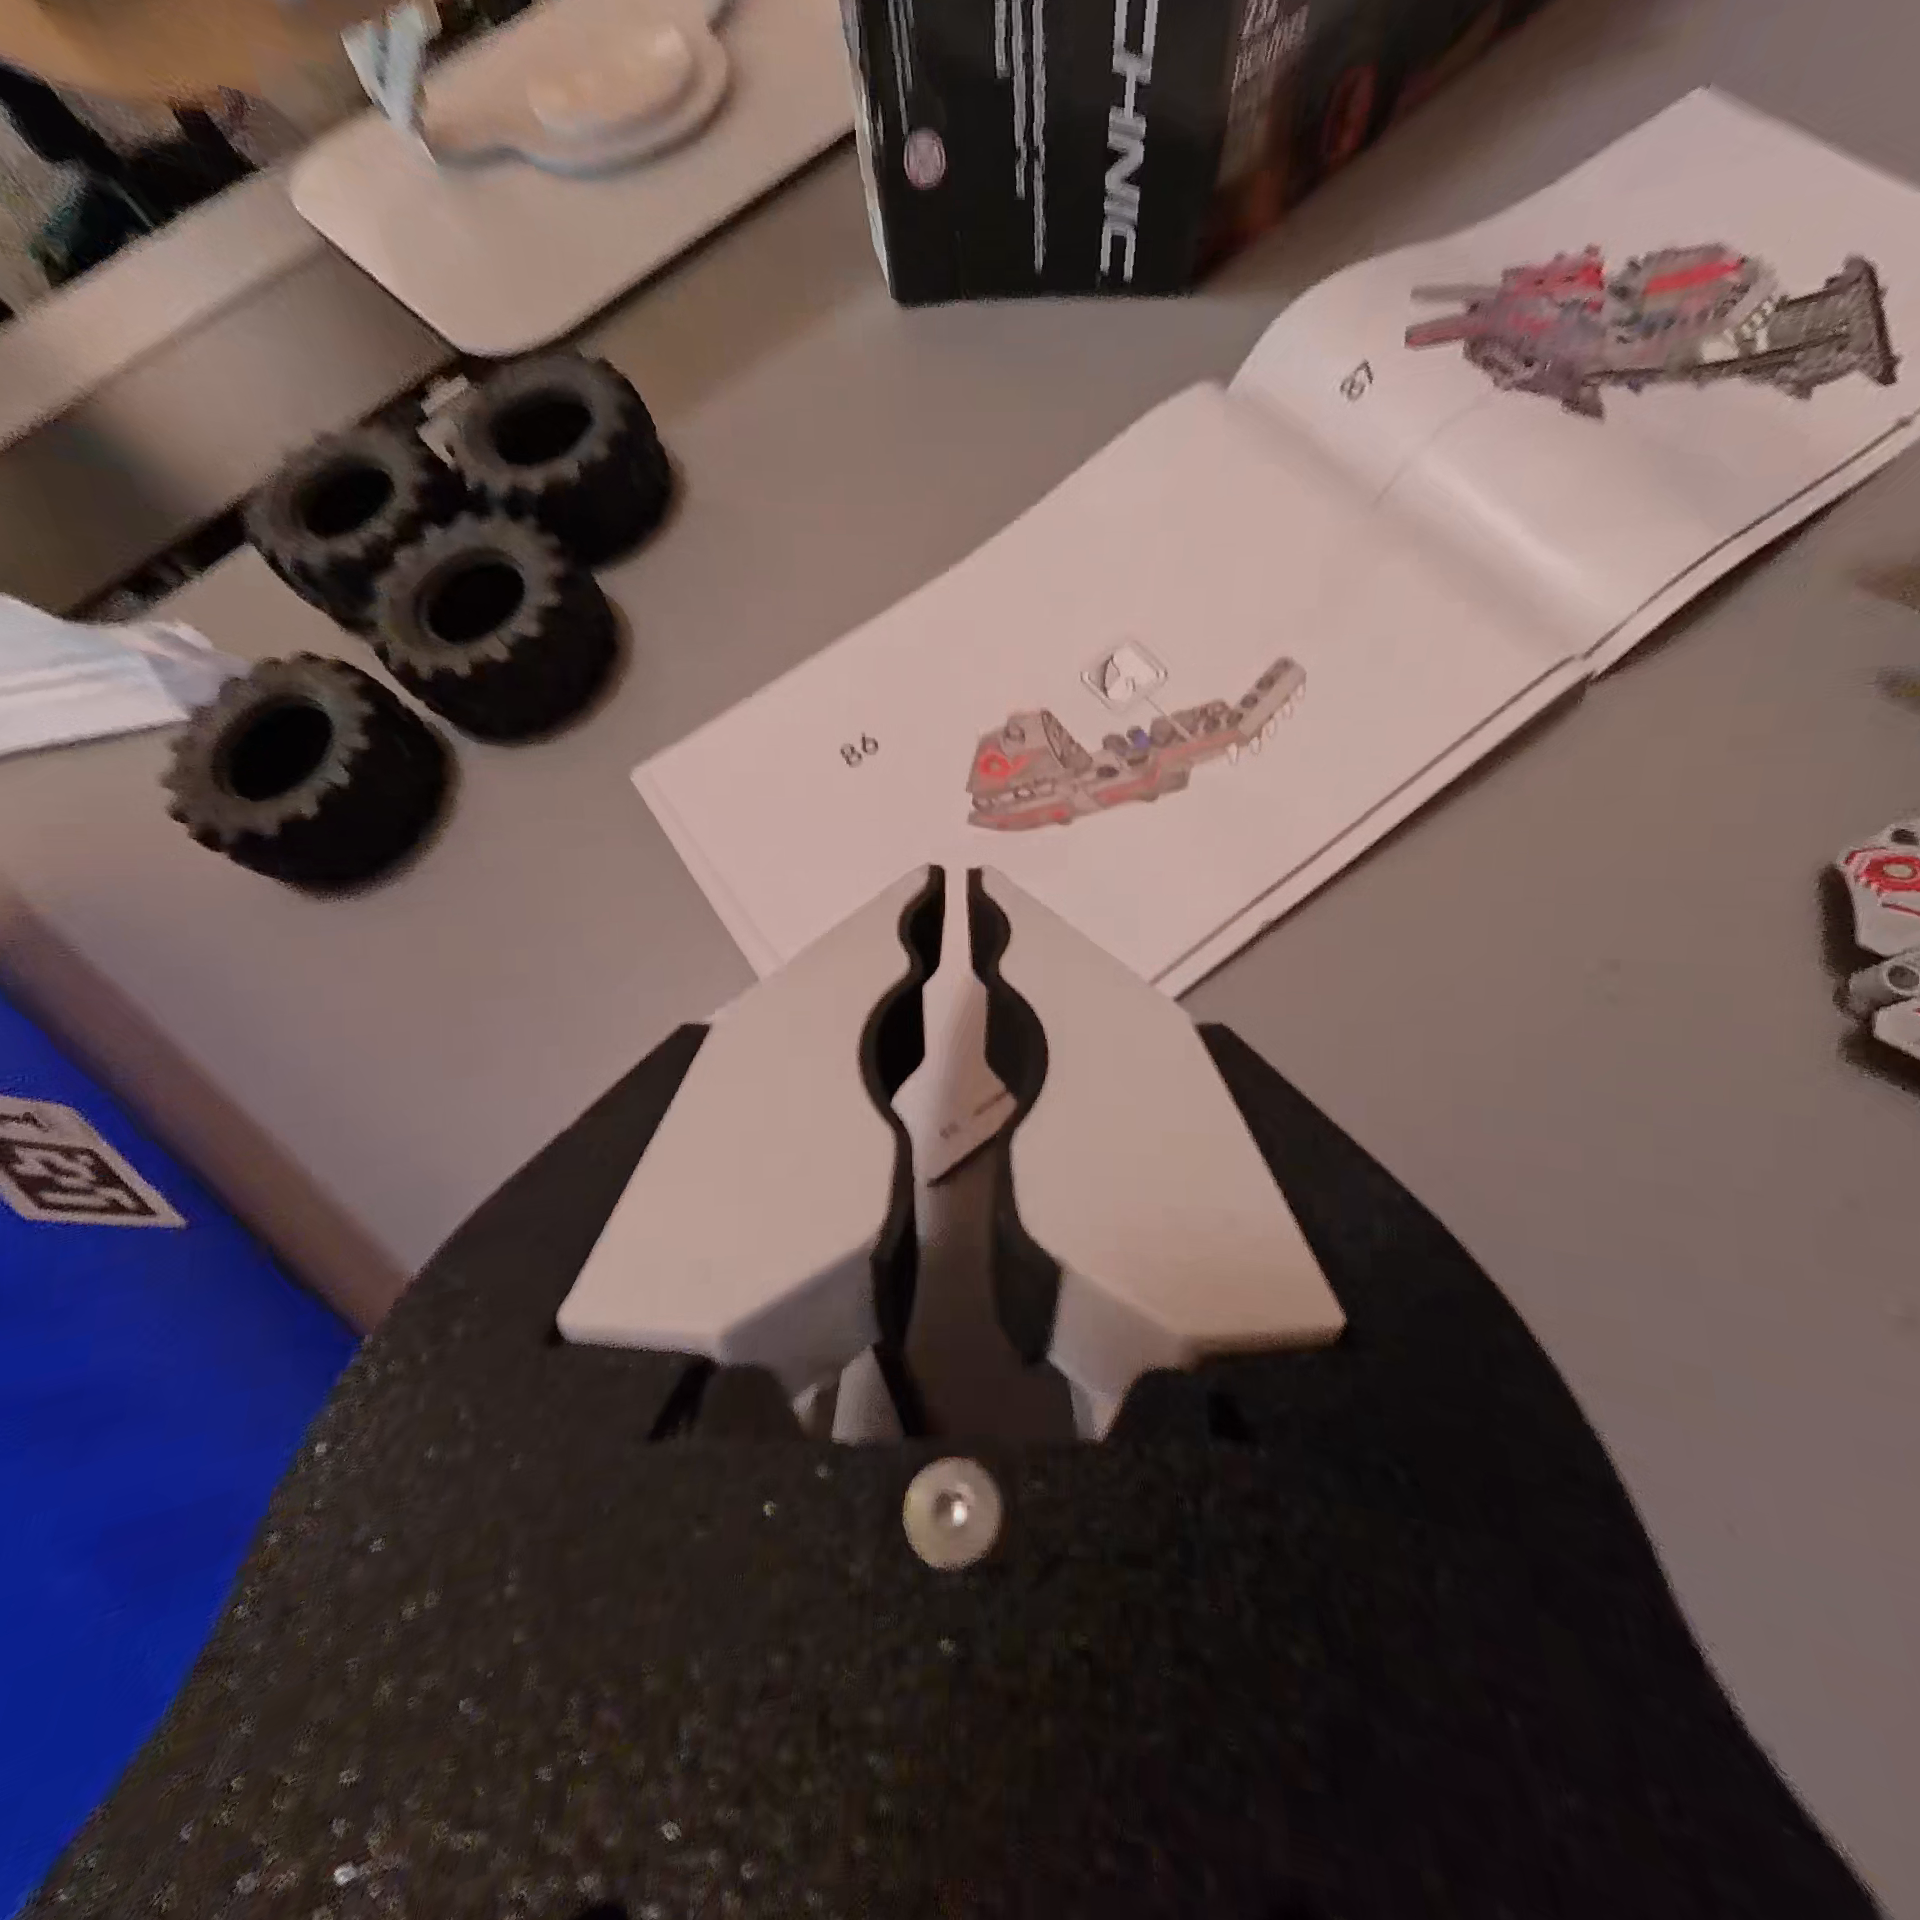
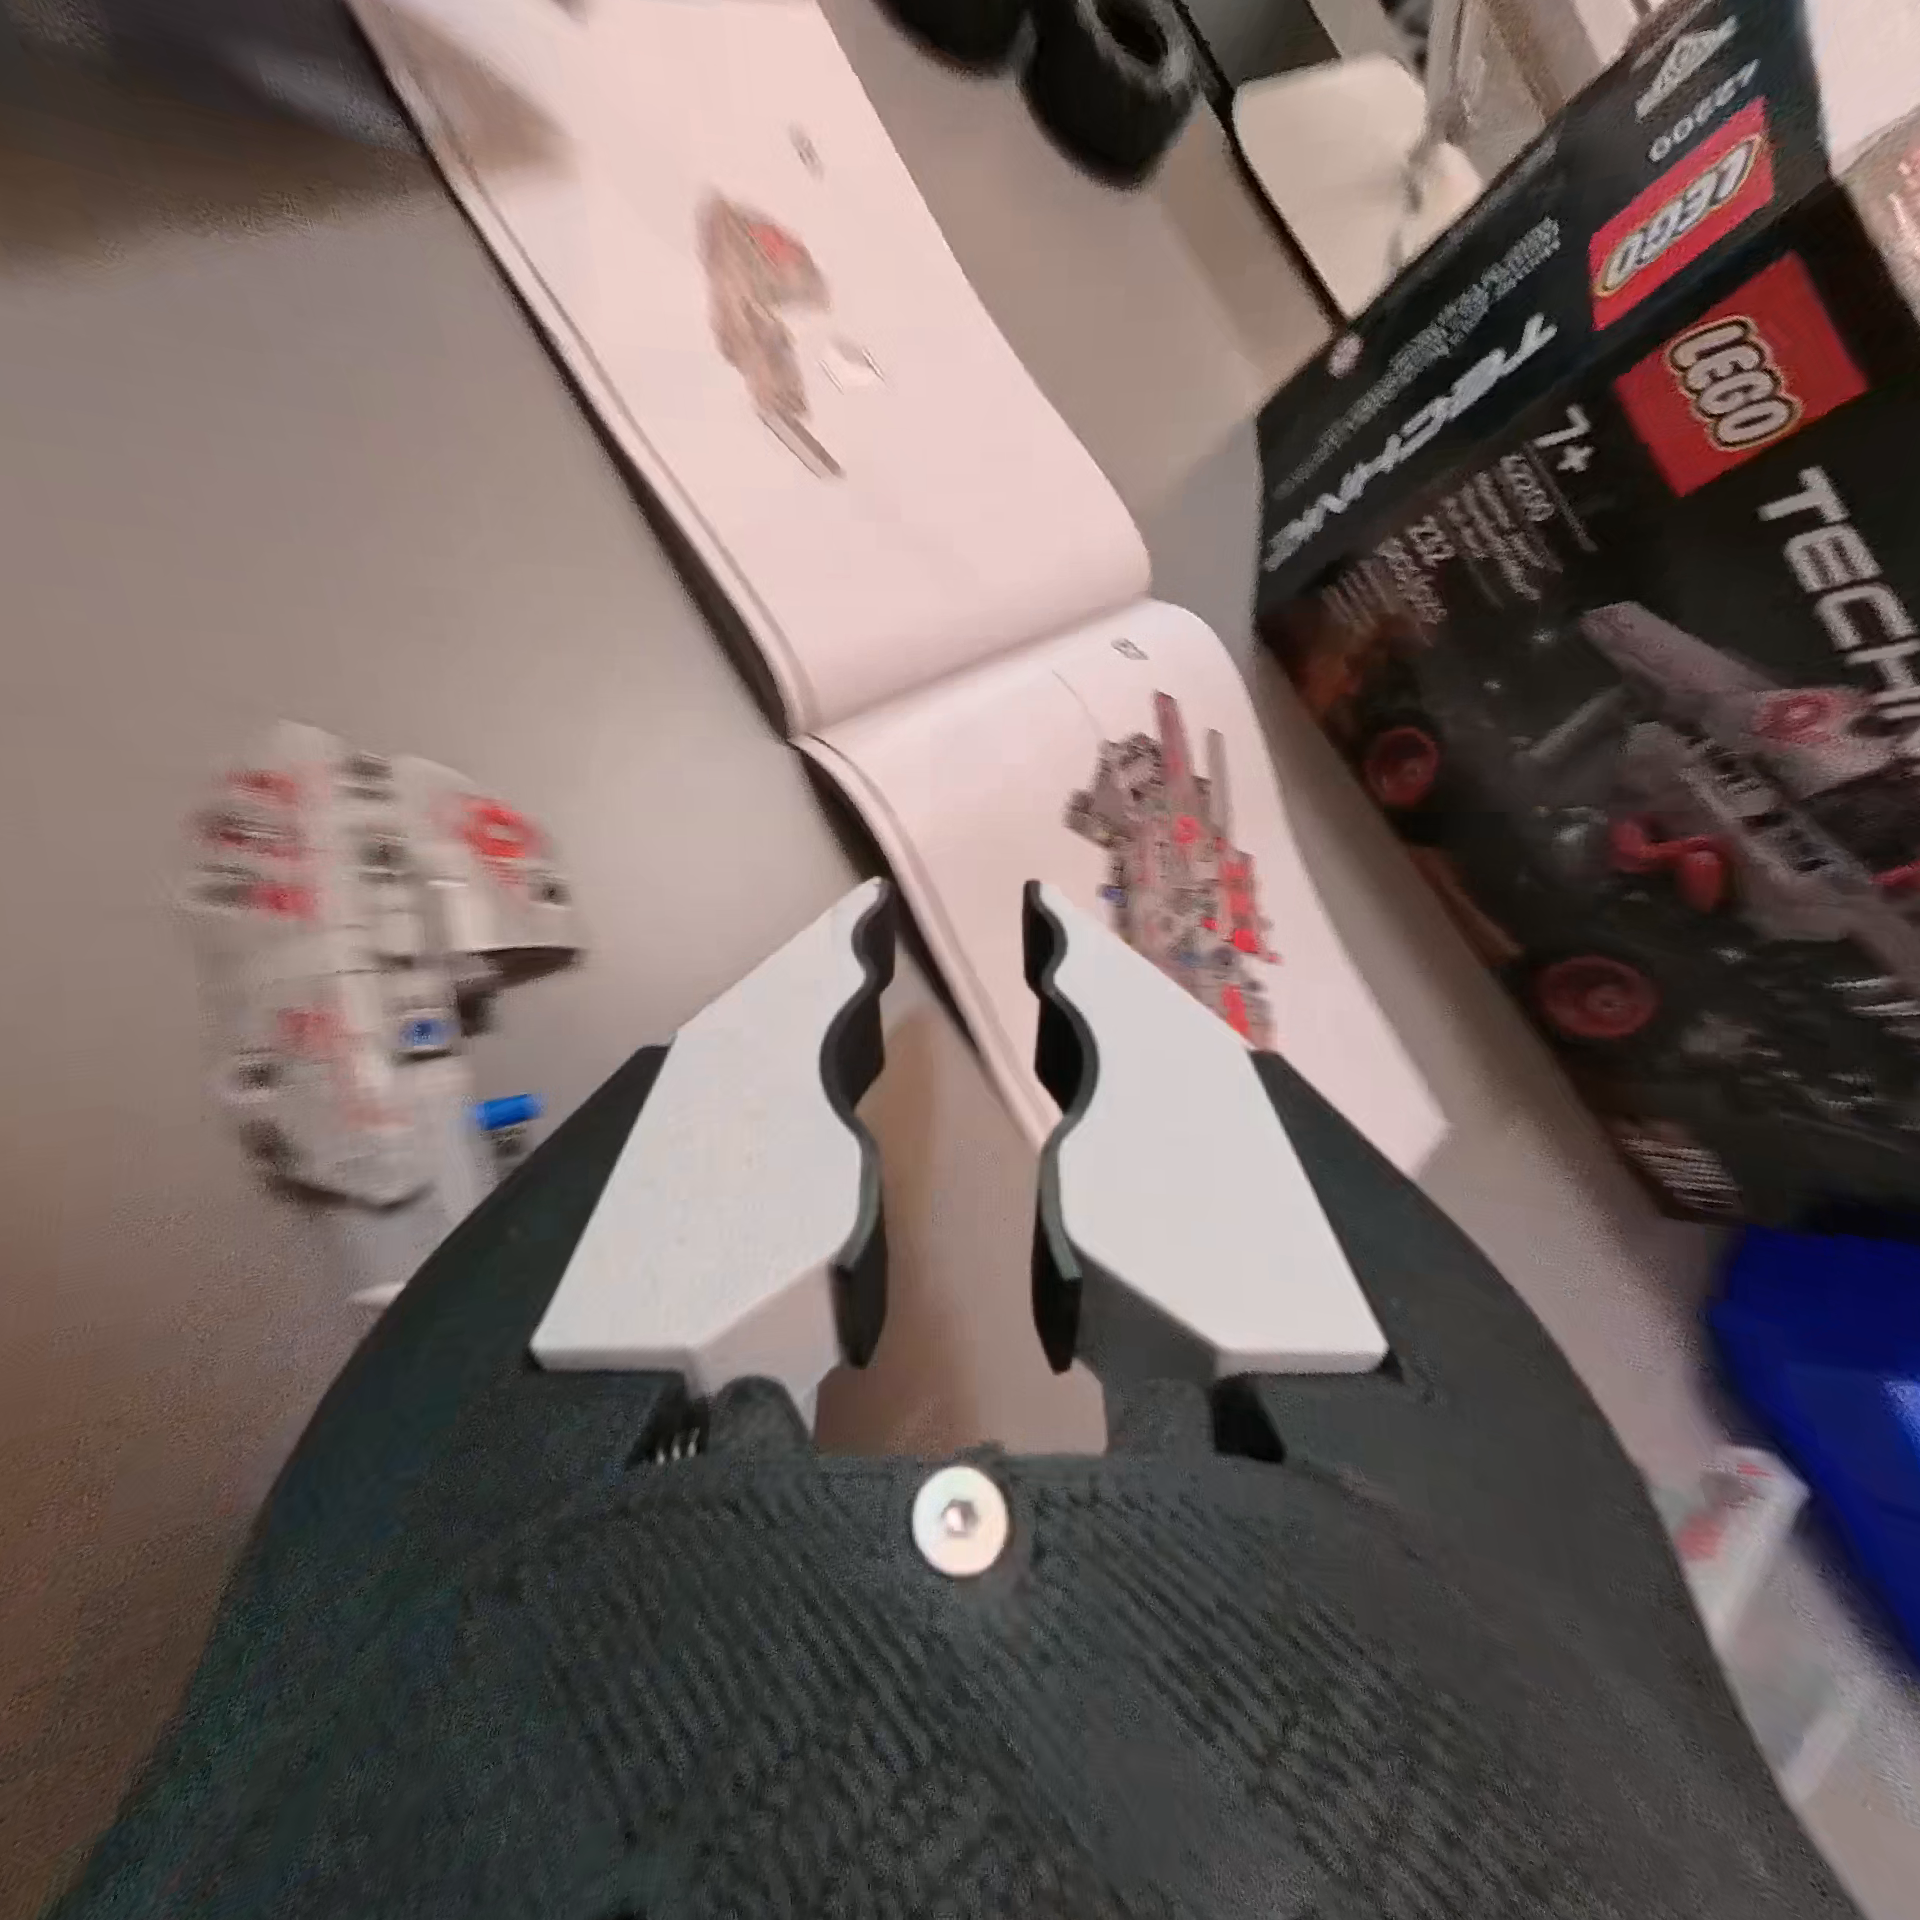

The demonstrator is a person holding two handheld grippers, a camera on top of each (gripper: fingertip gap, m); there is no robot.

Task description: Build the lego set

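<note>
Left wrist view: four tyres (image 1: pixel 416 623), left tongs (image 1: pixel 956 883) nearly closed | right wrist view: built model (image 2: pixel 384 956), right tongs (image 2: pixel 958 904) parted, empty

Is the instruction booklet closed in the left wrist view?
No, the instruction booklet lies open on the grey table, showing two facing pages with build diagrams beside the four black tyres.

Open instruction booklet (image 1: pixel 1195 644) lying flat mid-table, four black knobby tires (image 1: pixel 436 613) clustered near the table's left edge, partly built white-and-red model (image 2: pixel 364 956) lying beside the booklet, black set box (image 2: pixel 1621 623) standing behind.
</note>
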